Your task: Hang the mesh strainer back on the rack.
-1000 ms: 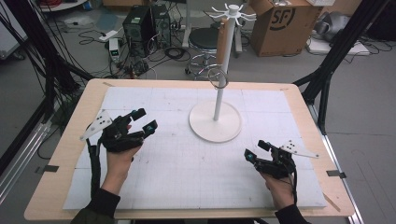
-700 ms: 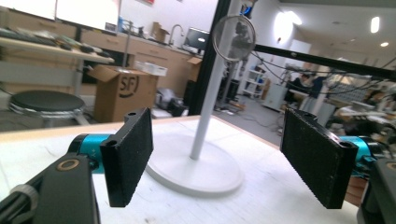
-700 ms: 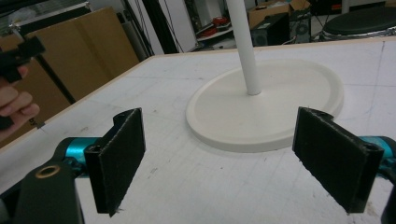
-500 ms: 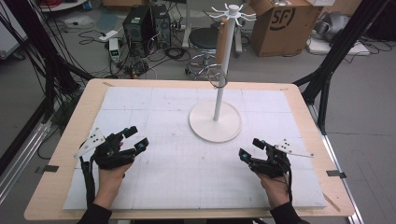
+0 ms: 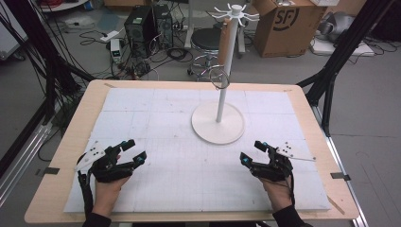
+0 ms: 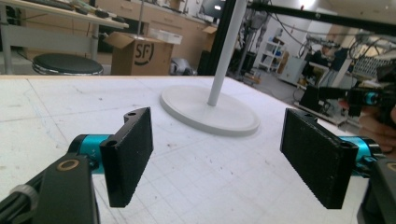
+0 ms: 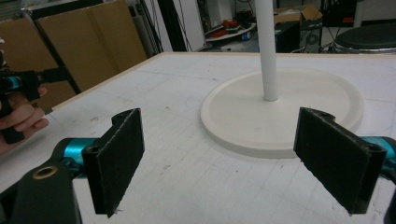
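While you hold both hands low over the white mat [image 5: 161,123] near the worktop's front edge, your left gripper [image 5: 131,152] sits toward the front-left corner with its jaws spread wide and nothing between them. Your right gripper [image 5: 252,152] mirrors it toward the front-right corner, jaws just as wide, also empty. Both point inward and forward at the white hanger stand [image 5: 219,122], whose round base rests on the mat right of centre, nearer the worktop's back edge, well apart from either gripper. A thin ring [image 5: 219,78] hangs partway up its pole. Through the left gripper view your black pads [image 6: 132,154] frame the stand's base, and the right gripper view frames that base too, with your other hand [image 7: 17,119] at its left edge.
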A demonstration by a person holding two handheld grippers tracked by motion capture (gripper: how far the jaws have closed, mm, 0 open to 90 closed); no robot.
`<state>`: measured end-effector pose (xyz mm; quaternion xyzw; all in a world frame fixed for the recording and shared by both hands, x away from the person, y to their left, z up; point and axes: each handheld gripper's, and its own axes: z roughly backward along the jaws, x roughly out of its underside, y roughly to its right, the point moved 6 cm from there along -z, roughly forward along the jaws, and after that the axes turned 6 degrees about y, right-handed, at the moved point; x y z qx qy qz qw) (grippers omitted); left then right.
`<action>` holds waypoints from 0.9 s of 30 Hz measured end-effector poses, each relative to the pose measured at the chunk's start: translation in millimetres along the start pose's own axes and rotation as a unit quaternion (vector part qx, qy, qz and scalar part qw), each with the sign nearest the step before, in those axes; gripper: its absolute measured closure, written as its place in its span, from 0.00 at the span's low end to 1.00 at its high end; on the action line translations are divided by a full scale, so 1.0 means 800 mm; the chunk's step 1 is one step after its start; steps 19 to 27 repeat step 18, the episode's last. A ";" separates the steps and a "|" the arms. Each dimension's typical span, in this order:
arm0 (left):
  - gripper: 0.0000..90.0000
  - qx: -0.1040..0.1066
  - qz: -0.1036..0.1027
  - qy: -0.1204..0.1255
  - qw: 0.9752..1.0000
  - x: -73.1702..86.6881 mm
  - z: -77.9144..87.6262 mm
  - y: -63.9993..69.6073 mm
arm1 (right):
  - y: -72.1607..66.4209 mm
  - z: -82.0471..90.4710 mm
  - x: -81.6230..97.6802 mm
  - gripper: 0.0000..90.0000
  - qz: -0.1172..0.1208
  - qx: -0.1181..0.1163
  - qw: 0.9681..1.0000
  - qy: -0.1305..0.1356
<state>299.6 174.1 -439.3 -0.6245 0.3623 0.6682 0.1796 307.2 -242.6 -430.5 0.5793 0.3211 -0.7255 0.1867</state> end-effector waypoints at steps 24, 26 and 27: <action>0.29 0.006 -0.006 0.003 1.000 0.001 -0.003 0.005 | 0.003 -0.001 0.006 0.17 0.002 0.005 1.000 -0.010; 0.29 0.006 -0.006 0.003 1.000 0.001 -0.003 0.005 | 0.003 -0.001 0.006 0.17 0.002 0.005 1.000 -0.010; 0.29 0.006 -0.006 0.003 1.000 0.001 -0.003 0.005 | 0.003 -0.001 0.006 0.17 0.002 0.005 1.000 -0.010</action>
